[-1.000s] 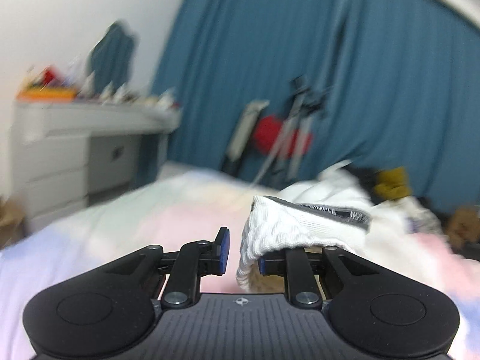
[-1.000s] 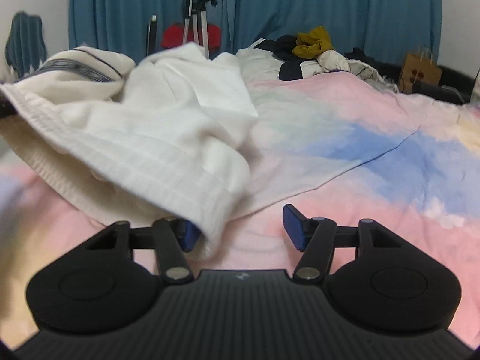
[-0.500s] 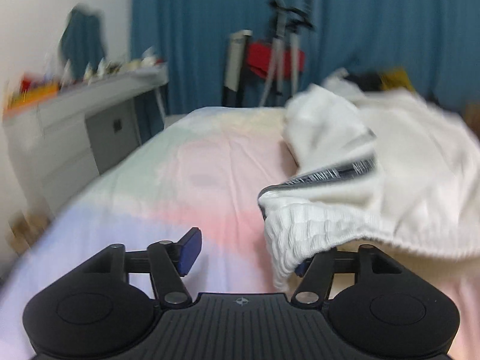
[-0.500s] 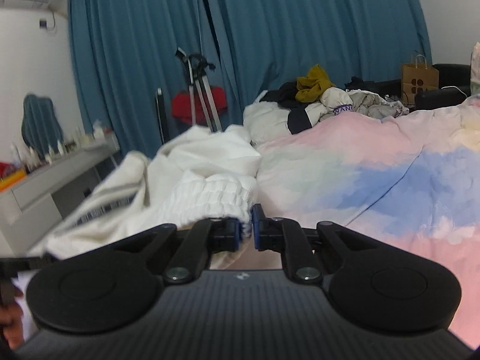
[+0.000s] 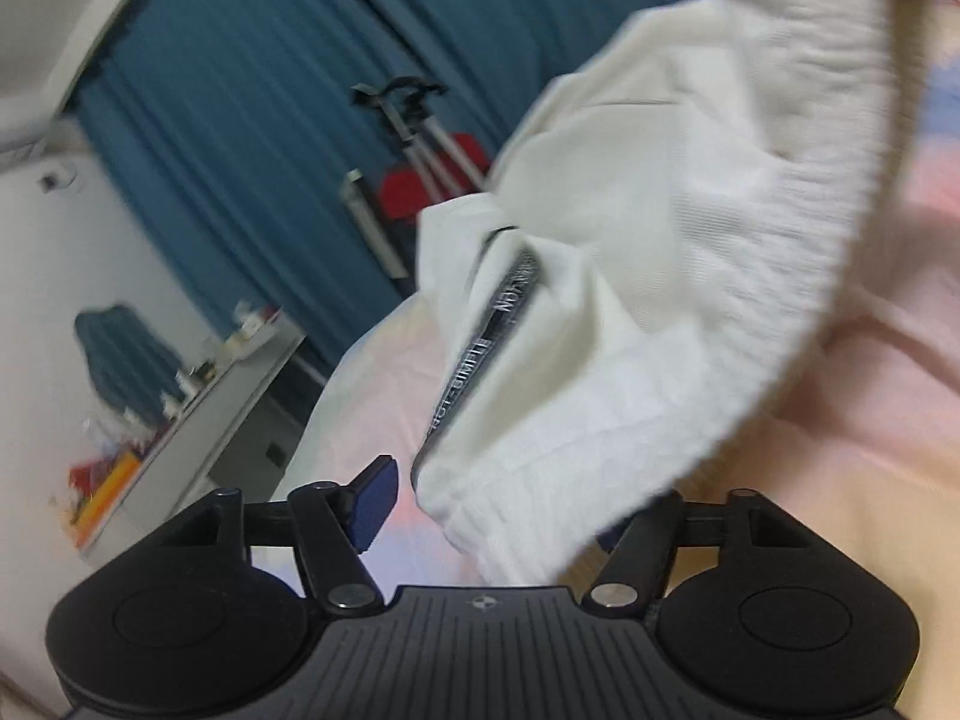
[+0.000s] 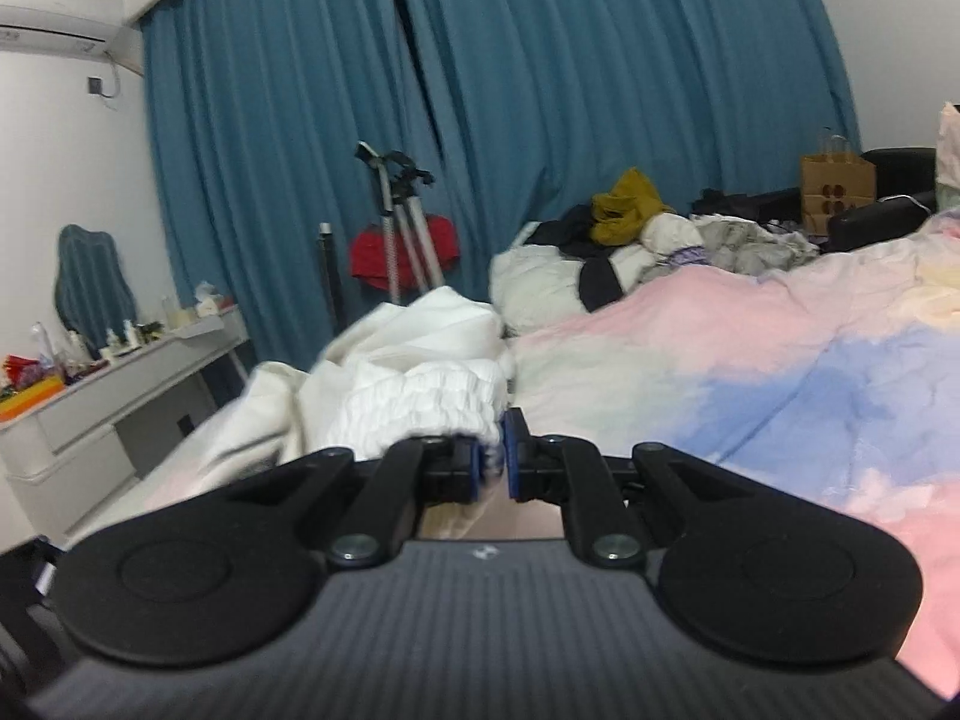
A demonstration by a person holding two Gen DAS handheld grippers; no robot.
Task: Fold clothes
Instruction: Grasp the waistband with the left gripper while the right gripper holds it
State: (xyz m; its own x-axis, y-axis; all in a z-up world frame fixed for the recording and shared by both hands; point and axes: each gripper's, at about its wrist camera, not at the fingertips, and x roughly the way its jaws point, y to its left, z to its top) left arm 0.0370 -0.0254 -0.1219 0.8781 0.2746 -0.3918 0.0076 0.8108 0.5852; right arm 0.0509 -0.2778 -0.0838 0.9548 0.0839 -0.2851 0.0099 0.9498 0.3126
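Two grippers share one white garment (image 5: 630, 252). The right gripper (image 6: 492, 468) pinches its ribbed hem over the pastel bedspread (image 6: 780, 396). The left gripper (image 5: 489, 510) is spread wide, cloth draped across its right finger, hiding that pad. Only the right view shows the clothes pile (image 6: 630, 240) and paper bag (image 6: 837, 183); only the left shows the garment's printed band (image 5: 480, 354).

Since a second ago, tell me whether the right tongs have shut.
Yes. The right tongs stood wide open a second ago; now they pinch the white garment's ribbed hem, raised against the blue curtain.
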